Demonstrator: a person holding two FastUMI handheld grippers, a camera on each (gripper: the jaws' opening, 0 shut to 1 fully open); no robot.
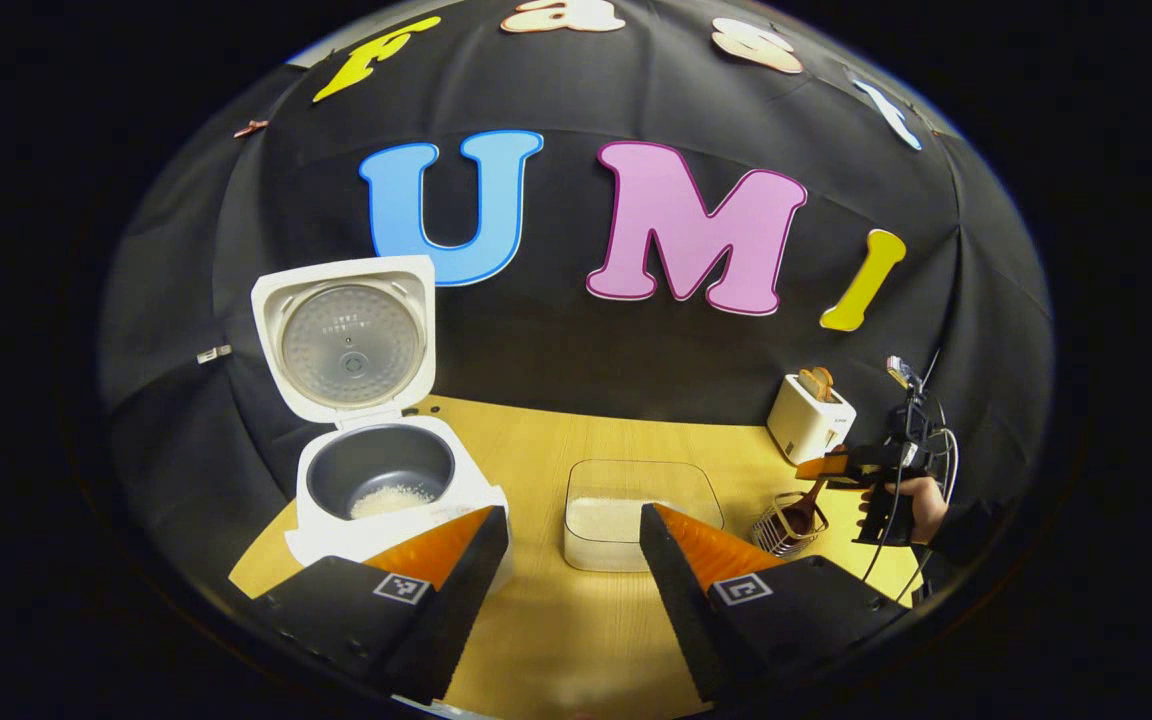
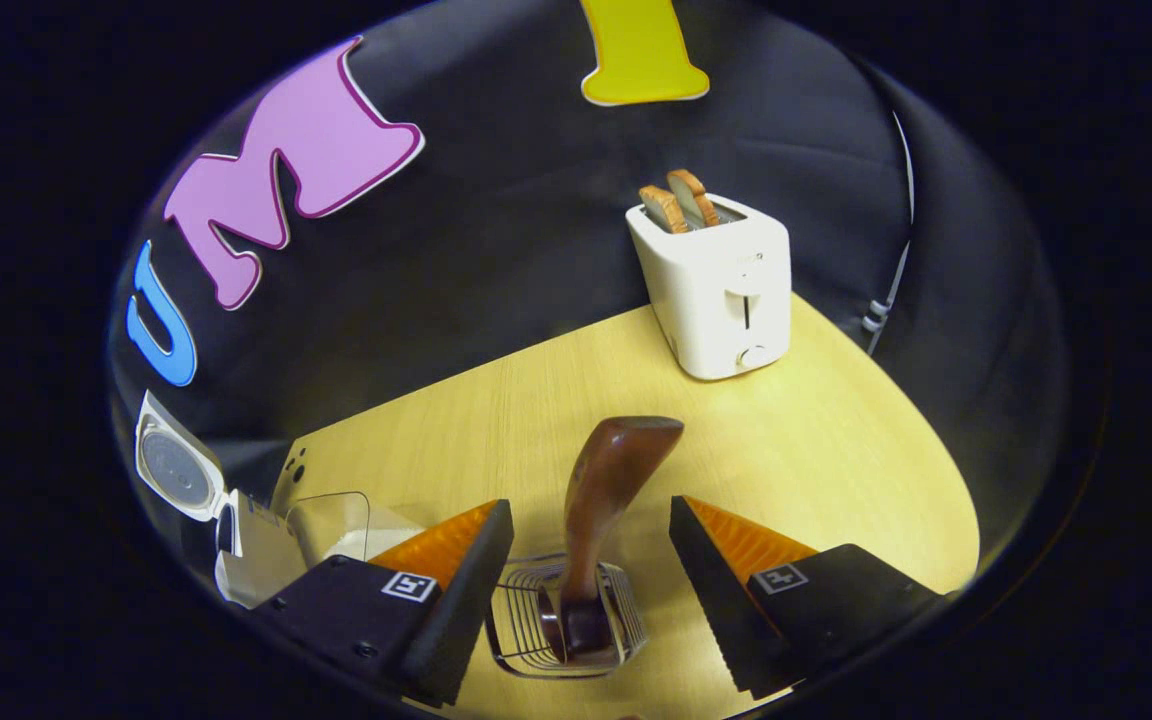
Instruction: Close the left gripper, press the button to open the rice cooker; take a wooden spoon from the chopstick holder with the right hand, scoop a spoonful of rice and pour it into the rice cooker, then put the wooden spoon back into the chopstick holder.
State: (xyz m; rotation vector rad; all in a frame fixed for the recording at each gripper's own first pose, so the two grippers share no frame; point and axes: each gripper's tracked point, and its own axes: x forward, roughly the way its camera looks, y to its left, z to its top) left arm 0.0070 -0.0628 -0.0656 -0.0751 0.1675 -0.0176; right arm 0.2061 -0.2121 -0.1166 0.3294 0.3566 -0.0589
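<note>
The white rice cooker (image 1: 386,480) sits on the light wooden tabletop (image 1: 536,620) with its lid (image 1: 346,335) standing straight up and open. Inside is a dark grey pot with a little pile of white rice at the bottom. In the right gripper view the same rice cooker (image 2: 236,530) shows far off at the left edge, lid up.

The left gripper (image 1: 571,570) hangs over the near part of the tabletop. Its jaws are wide apart and hold nothing. Between them, farther back, sits a clear plastic box with white rice in it (image 1: 636,510).

To the right of the box stands the small wire chopstick holder (image 1: 786,525), and the brown wooden spoon (image 1: 804,508) stands inside it. Just beside it is the right gripper (image 1: 821,470), held by a person's hand (image 1: 916,505) in a dark sleeve.

In the right gripper view, the right gripper (image 2: 591,580) is right above the wire chopstick holder (image 2: 566,620). Its jaws are open — one on each side of the brown wooden spoon (image 2: 601,500) — and neither one touches the handle. The spoon's bowl rests down in the holder and its handle sticks up, leaning a bit to the right.

Behind, near the back of the tabletop (image 2: 816,440), is a white toaster (image 2: 716,290) with two brown slices of toast (image 2: 678,205) poking out of the top. The left gripper view shows the same toaster (image 1: 809,415) behind the holder.
</note>
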